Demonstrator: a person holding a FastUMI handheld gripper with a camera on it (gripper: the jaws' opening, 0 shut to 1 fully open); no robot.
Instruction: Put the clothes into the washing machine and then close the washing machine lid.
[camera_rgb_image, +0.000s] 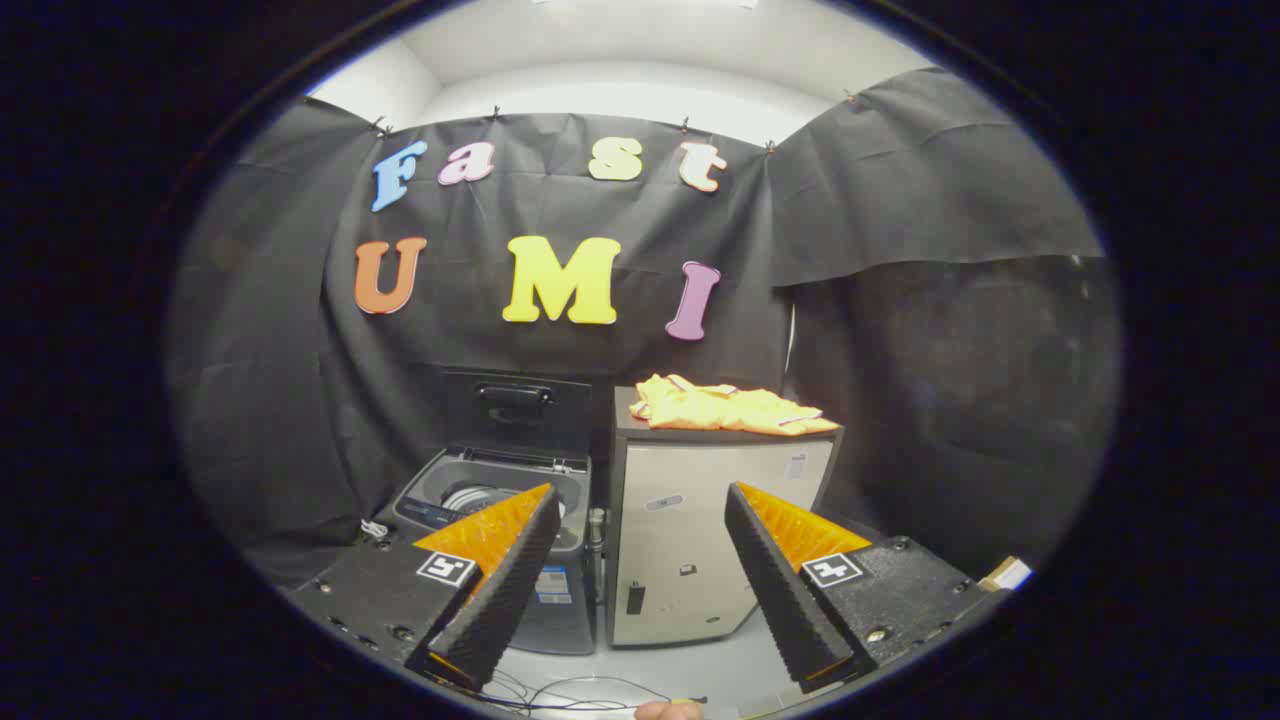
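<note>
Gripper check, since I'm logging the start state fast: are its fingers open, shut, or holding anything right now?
Gripper: fingers open, holding nothing; the clothes lie beyond them on the cabinet.

Clothes (730, 409): soft cloth, matt, creased. Washing machine (500, 520): smooth plastic-looking body with slight sheen, raised lid (515, 410) dark and glossy. Cabinet (700, 530) beside it: smooth, satin metallic-looking front; gripper (640, 545) fingers, spread apart, carry ridged, matt pads (775, 575).

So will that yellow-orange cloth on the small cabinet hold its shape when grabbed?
Probably not: the crumpled yellow-orange cloth lies in soft folds, so it should droop. It looks thin, likely light. The open gripper is well short of it.
</note>
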